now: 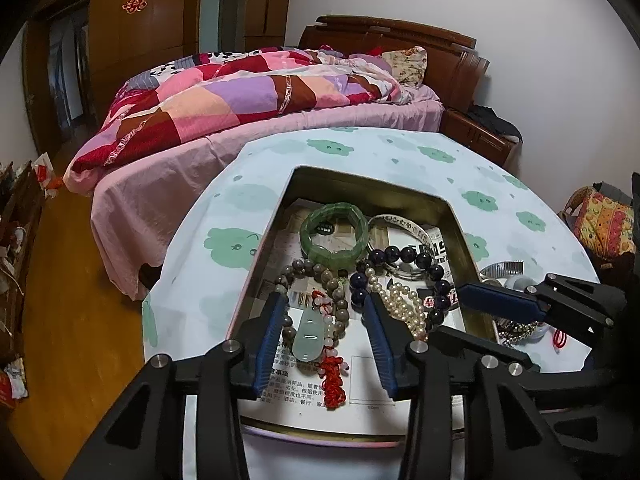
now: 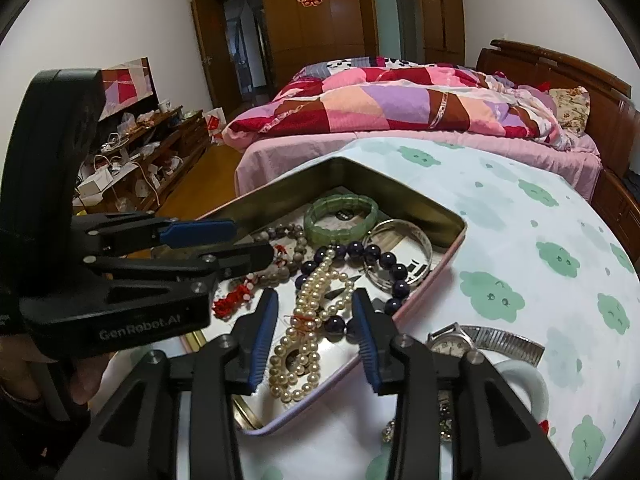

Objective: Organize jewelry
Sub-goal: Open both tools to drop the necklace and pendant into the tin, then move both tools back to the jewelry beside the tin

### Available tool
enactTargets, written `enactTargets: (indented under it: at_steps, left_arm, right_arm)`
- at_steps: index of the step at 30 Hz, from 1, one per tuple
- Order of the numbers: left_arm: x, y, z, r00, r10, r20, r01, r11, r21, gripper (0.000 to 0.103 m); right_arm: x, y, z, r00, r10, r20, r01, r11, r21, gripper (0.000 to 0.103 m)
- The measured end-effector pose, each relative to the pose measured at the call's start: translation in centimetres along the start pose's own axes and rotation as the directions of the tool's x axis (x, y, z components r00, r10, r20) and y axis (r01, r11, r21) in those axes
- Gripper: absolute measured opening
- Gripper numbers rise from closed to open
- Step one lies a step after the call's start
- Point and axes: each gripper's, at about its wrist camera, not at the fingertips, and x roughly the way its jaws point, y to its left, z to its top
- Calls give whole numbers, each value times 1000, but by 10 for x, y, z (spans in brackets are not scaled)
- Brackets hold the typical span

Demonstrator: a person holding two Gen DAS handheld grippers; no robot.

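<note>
A metal tin (image 1: pixel 460 224) sits on the counter (image 1: pixel 248 200), and both grippers hang over its near end with jaws released. The left gripper (image 1: pixel 326 312) straddles a pale jade pendant (image 1: pixel 306 334) (on a red cord), the right gripper (image 2: pixel 314 304) a pearl necklace (image 2: pixel 308 320). A watch (image 2: pixel 448 342) lies just outside the tin.

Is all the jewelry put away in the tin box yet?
Mostly. The green stone bracelet, silver bangle, dark blue bead string and cream pearl necklace lie in the gold metal tin. Both the left gripper and right gripper stand open, holding nothing. The silver wristwatch still waits on the cloud-print tablecloth.
</note>
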Motion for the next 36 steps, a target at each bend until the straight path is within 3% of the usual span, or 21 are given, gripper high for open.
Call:
enactTargets:
  at_steps: [4, 7, 13, 20, 27, 32, 34, 36]
  left_arm:
    - [-7, -1, 4, 1000, 7, 20, -7, 1000, -8, 50]
    - [-12, -4, 5, 999, 18, 40, -18, 1000, -2, 58]
    - [-13, -14, 2, 998, 36, 47, -36, 999, 1, 59]
    - [-14, -45, -4, 999, 7, 45, -9, 999, 44, 59]
    - [-16, -76, -12, 999, -24, 43, 20, 995, 99, 59]
    - [-16, -94, -14, 998, -49, 30, 44, 989, 142, 59]
    - [-15, -98, -15, 998, -56, 25, 51, 987, 150, 59]
    - [-13, -102, -16, 998, -62, 20, 58, 986, 156, 59]
  right_arm:
    - [-9, -4, -1, 1000, -8, 17, 8, 1000, 8, 43]
    - [-20, -10, -5, 999, -32, 32, 32, 999, 17, 52]
    - [-41, -38, -24, 995, -97, 29, 94, 992, 79, 54]
    - [-66, -83, -57, 976, -216, -16, 215, 958, 191, 59]
    - [-75, -106, -74, 967, -250, -53, 255, 930, 264, 59]
    - [-67, -100, -68, 965, -250, -75, 260, 943, 209, 59]
    - [-63, -98, -68, 966, -243, -85, 255, 947, 195, 56]
    - [-59, -99, -67, 969, -226, -95, 241, 952, 191, 44]
